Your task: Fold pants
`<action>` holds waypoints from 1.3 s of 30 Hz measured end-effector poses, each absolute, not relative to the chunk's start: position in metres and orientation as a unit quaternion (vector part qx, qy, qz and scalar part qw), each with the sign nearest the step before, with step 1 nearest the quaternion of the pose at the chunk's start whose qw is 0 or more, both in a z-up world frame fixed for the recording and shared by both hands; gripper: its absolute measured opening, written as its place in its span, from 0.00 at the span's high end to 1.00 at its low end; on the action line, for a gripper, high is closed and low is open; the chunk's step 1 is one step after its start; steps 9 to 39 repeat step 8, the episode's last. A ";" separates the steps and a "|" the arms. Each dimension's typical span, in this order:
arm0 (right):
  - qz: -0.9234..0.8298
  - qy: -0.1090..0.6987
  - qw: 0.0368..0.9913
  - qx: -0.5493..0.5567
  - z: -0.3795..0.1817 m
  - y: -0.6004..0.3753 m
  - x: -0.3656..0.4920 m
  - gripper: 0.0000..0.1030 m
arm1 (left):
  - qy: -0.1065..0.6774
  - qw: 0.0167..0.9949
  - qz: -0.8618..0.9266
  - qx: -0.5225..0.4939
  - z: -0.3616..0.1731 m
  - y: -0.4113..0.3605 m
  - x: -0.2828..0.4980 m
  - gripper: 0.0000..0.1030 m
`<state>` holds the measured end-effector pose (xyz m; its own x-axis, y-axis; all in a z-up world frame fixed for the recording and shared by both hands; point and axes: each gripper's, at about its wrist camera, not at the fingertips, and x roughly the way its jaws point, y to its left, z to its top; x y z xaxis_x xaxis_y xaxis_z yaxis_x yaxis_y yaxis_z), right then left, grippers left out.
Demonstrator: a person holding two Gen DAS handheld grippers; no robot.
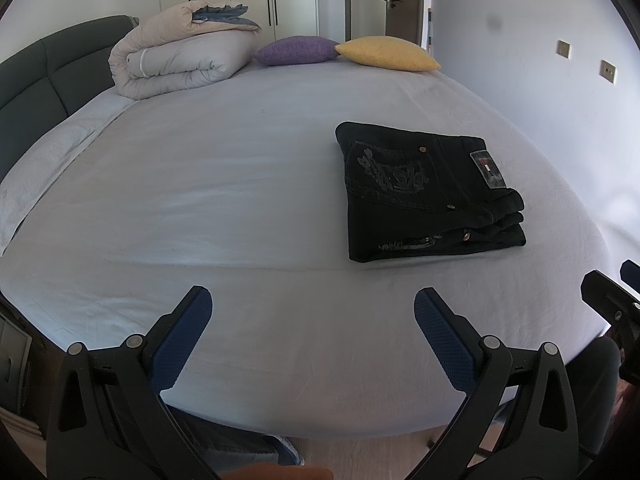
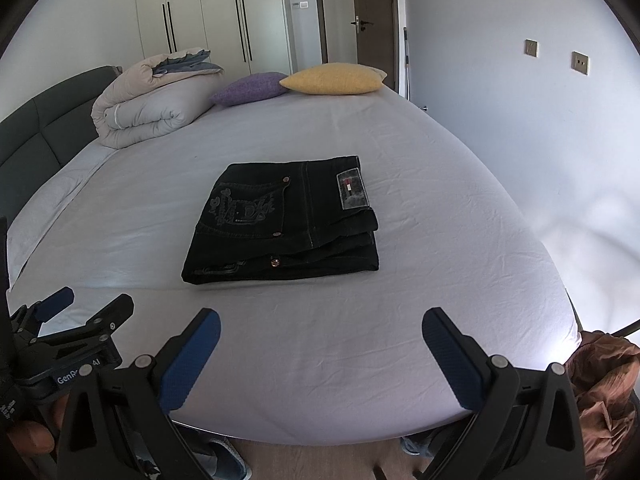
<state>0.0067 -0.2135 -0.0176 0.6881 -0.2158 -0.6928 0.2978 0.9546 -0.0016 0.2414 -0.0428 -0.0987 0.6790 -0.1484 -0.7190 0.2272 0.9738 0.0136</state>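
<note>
Pants folded on bed, both grippers empty.
Black pants [image 2: 286, 216] lie in a folded stack mid-bed [image 2: 400, 320]; left gripper [image 1: 312, 320] and right gripper [image 2: 320, 344] fingers spread wide, near the bed edge, apart from pants.

A bedroom in daylight. A wide bed [image 2: 400, 360] with a pale lilac-grey sheet fills most of the view. On the left runs a dark padded headboard [image 2: 36, 136]. At the far left of the bed lies a rolled beige and grey duvet [image 2: 152, 104]; to its right sit a purple cushion [image 2: 248, 87] and a yellow cushion [image 2: 334, 78], touching. Beyond stand white wardrobes [image 2: 208, 16] with long dark handles, and a brown door [image 2: 374, 20]. The right wall [image 2: 500, 128] carries two switch plates [image 2: 556, 56]. Light wooden floor [image 2: 320, 462] shows nearest.
</note>
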 end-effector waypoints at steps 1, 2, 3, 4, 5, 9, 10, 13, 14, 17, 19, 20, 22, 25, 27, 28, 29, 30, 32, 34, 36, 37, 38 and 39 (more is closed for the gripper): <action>-0.140 0.370 0.917 0.056 -0.017 -0.216 0.008 0.00 | 0.388 0.915 -0.103 0.050 -0.099 -0.043 0.241 0.00; -0.139 0.370 0.917 0.056 -0.017 -0.215 0.007 0.00 | 0.389 0.914 -0.104 0.050 -0.100 -0.042 0.241 0.00; -0.139 0.370 0.917 0.056 -0.017 -0.216 0.008 0.00 | 0.389 0.914 -0.103 0.049 -0.100 -0.042 0.241 0.00; -0.139 0.370 0.917 0.056 -0.017 -0.216 0.008 0.00 | 0.389 0.914 -0.101 0.049 -0.102 -0.041 0.240 0.00; -0.139 0.370 0.917 0.056 -0.017 -0.216 0.007 0.00 | 0.389 0.914 -0.101 0.051 -0.101 -0.041 0.241 0.00; -0.139 0.370 0.917 0.056 -0.017 -0.216 0.007 0.00 | 0.389 0.914 -0.102 0.052 -0.102 -0.040 0.240 0.00; -0.139 0.370 0.917 0.056 -0.017 -0.216 0.007 0.00 | 0.389 0.914 -0.102 0.052 -0.102 -0.040 0.240 0.00; -0.139 0.370 0.917 0.056 -0.017 -0.216 0.007 0.00 | 0.389 0.914 -0.102 0.052 -0.102 -0.040 0.240 0.00; -0.139 0.370 0.917 0.056 -0.017 -0.216 0.007 0.00 | 0.389 0.914 -0.102 0.052 -0.102 -0.040 0.240 0.00; -0.139 0.370 0.917 0.056 -0.017 -0.216 0.007 0.00 | 0.389 0.914 -0.102 0.052 -0.102 -0.040 0.240 0.00; -0.139 0.370 0.917 0.056 -0.017 -0.216 0.007 0.00 | 0.389 0.914 -0.102 0.052 -0.102 -0.040 0.240 0.00; -0.139 0.370 0.917 0.056 -0.017 -0.216 0.007 0.00 | 0.389 0.914 -0.102 0.052 -0.102 -0.040 0.240 0.00; -0.139 0.370 0.917 0.056 -0.017 -0.216 0.007 0.00 | 0.389 0.914 -0.102 0.052 -0.102 -0.040 0.240 0.00; -0.139 0.370 0.917 0.056 -0.017 -0.216 0.007 0.00 | 0.389 0.914 -0.102 0.052 -0.102 -0.040 0.240 0.00; -0.139 0.370 0.917 0.056 -0.017 -0.216 0.007 0.00 | 0.389 0.914 -0.102 0.052 -0.102 -0.040 0.240 0.00; -0.139 0.370 0.917 0.056 -0.017 -0.216 0.007 0.00 | 0.389 0.914 -0.102 0.052 -0.102 -0.040 0.240 0.00; -0.139 0.370 0.917 0.056 -0.017 -0.216 0.007 0.00 | 0.389 0.914 -0.102 0.052 -0.102 -0.040 0.240 0.00; -0.139 0.370 0.917 0.056 -0.017 -0.216 0.007 0.00 | 0.389 0.914 -0.102 0.052 -0.102 -0.040 0.240 0.00; -0.139 0.370 0.917 0.056 -0.017 -0.216 0.007 0.00 | 0.389 0.914 -0.102 0.052 -0.102 -0.040 0.240 0.00; -0.139 0.370 0.917 0.056 -0.017 -0.216 0.007 0.00 | 0.389 0.914 -0.102 0.052 -0.102 -0.040 0.240 0.00; -0.139 0.370 0.917 0.056 -0.017 -0.216 0.007 0.00 | 0.389 0.914 -0.102 0.052 -0.102 -0.040 0.240 0.00; -0.139 0.370 0.917 0.056 -0.017 -0.216 0.007 0.00 | 0.389 0.914 -0.102 0.052 -0.102 -0.040 0.240 0.00; -0.139 0.370 0.917 0.056 -0.017 -0.216 0.007 0.00 | 0.389 0.914 -0.102 0.052 -0.102 -0.040 0.240 0.00; -0.139 0.370 0.917 0.056 -0.017 -0.216 0.007 0.00 | 0.389 0.914 -0.102 0.052 -0.102 -0.040 0.240 0.00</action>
